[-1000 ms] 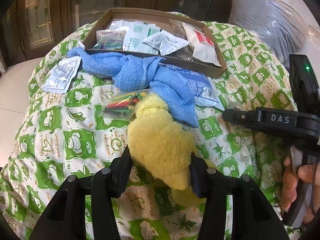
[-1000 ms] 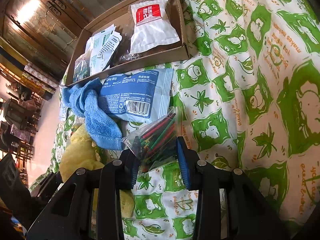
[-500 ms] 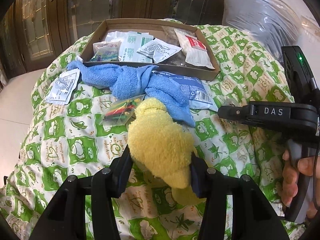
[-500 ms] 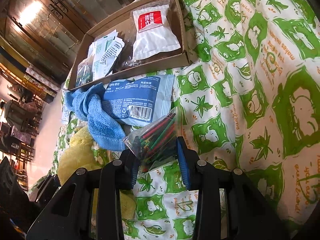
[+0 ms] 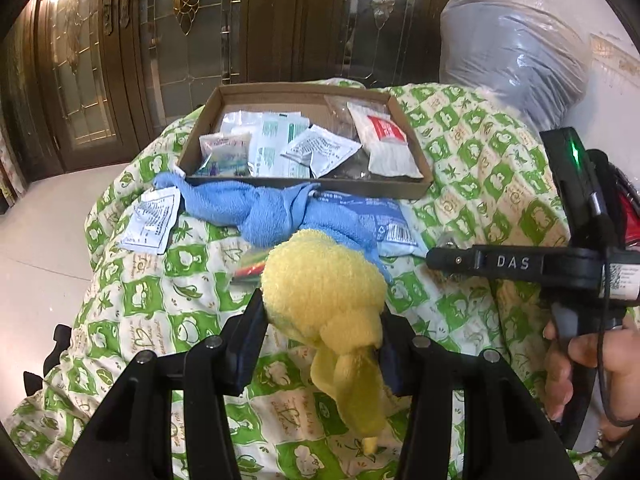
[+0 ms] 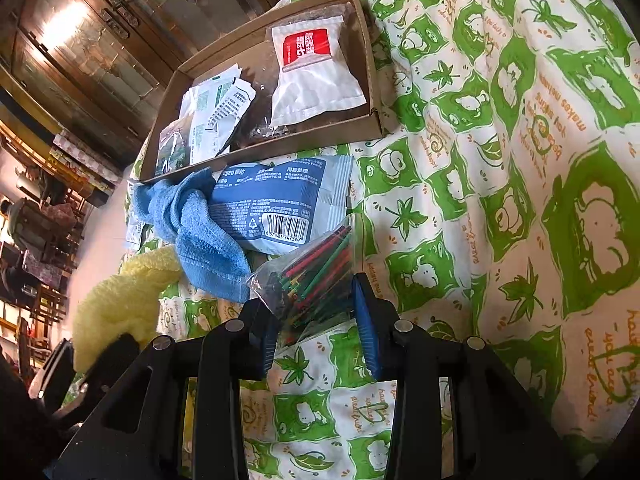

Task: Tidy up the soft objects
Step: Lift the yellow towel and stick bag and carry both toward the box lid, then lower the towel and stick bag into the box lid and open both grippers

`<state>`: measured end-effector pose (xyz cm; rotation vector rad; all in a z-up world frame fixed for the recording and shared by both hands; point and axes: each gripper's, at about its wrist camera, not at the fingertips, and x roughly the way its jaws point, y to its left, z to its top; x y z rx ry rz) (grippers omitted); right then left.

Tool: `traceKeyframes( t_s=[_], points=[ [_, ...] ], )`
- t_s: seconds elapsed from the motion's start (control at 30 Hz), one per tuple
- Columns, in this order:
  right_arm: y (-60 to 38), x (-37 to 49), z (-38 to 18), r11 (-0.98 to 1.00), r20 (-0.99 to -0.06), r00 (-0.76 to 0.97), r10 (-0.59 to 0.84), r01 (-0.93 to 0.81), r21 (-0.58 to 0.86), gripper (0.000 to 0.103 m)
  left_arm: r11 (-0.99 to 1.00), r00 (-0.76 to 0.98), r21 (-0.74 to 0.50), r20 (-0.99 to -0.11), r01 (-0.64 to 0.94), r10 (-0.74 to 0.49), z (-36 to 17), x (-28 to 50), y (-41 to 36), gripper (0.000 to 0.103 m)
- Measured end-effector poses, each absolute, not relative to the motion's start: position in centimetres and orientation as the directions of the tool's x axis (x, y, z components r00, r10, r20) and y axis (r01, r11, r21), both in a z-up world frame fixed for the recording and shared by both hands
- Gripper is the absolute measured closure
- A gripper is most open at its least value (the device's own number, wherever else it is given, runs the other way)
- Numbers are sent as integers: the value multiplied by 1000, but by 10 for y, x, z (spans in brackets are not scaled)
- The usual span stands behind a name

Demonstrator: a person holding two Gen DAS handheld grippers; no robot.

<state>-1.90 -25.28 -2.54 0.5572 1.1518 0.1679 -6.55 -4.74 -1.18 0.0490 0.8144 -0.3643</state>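
Yellow towel (image 5: pixel 324 292) is gripped in the left claw (image 5: pixel 320 344); right claw (image 6: pixel 316 328) grips a stick bag (image 6: pixel 312 276).

Your right gripper (image 6: pixel 316 316) pinches a clear bag of coloured sticks (image 6: pixel 316 270) over the green quilt (image 6: pixel 500 200); a blue towel (image 6: pixel 200 236) (draped over a blue packet (image 6: pixel 280 200)) lies just beyond, before the box (image 6: pixel 372 92).
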Motion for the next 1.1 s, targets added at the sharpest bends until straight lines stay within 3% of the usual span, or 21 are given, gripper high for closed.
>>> traceKeyframes(
  t_s=[0.6,1.1],
  points=[
    [-256,-23,-18,847,-802,439,405,151,510,69,936,694,-231,-629,264,-351,40,-69,8,57],
    [-249,-4,22,866,-781,467,414,63,496,69,943,735,-183,-591,279,-332,70,-13,0,57]
  ],
)
